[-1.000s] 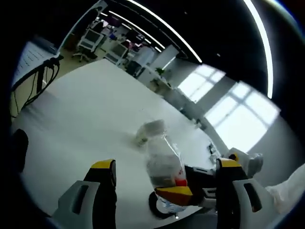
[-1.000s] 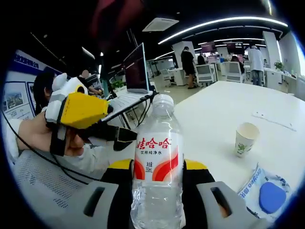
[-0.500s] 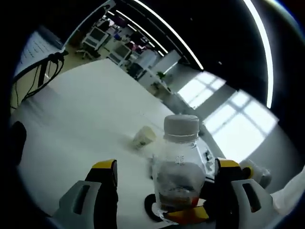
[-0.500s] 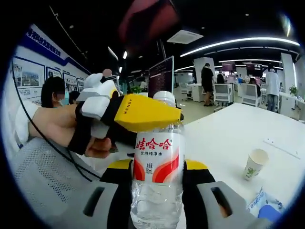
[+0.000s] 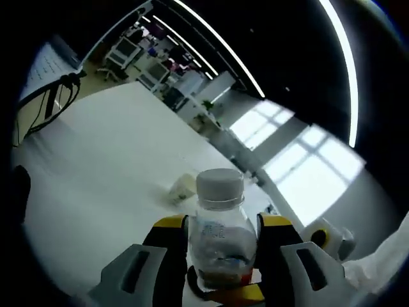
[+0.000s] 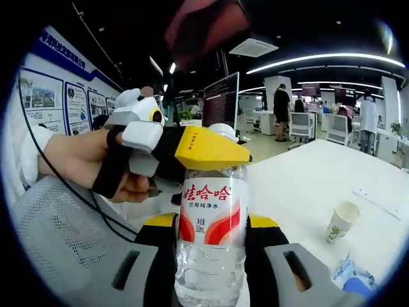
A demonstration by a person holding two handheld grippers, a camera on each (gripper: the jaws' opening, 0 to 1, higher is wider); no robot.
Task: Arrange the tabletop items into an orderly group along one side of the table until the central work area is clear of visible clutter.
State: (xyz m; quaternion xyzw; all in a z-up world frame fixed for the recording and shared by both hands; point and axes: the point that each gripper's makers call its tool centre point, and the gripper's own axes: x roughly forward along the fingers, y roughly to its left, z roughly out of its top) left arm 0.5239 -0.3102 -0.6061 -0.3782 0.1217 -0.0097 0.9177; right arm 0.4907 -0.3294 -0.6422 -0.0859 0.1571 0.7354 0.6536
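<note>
A clear water bottle [image 6: 208, 217] with a red and white label and a white cap stands upright between my right gripper's [image 6: 211, 224] jaws, which are shut on its body. My left gripper [image 6: 220, 146], held by a hand, reaches in from the left with its yellow jaws around the bottle's neck. In the left gripper view the same bottle [image 5: 219, 233] sits between my left gripper's [image 5: 220, 225] jaws, both pads pressed against it. A paper cup [image 5: 181, 188] stands on the white table [image 5: 96, 147] beyond; it is the cup [image 6: 341, 220] at the right.
A wipes packet with a blue lid [image 6: 355, 282] lies at the table's near right edge. A dark screen [image 6: 220, 102] stands behind the bottle. People and office chairs [image 6: 339, 125] are far off. Cables [image 5: 45, 102] hang at the table's left edge.
My left gripper's jaws have closed from wide apart onto the bottle. The right gripper keeps its hold on the bottle.
</note>
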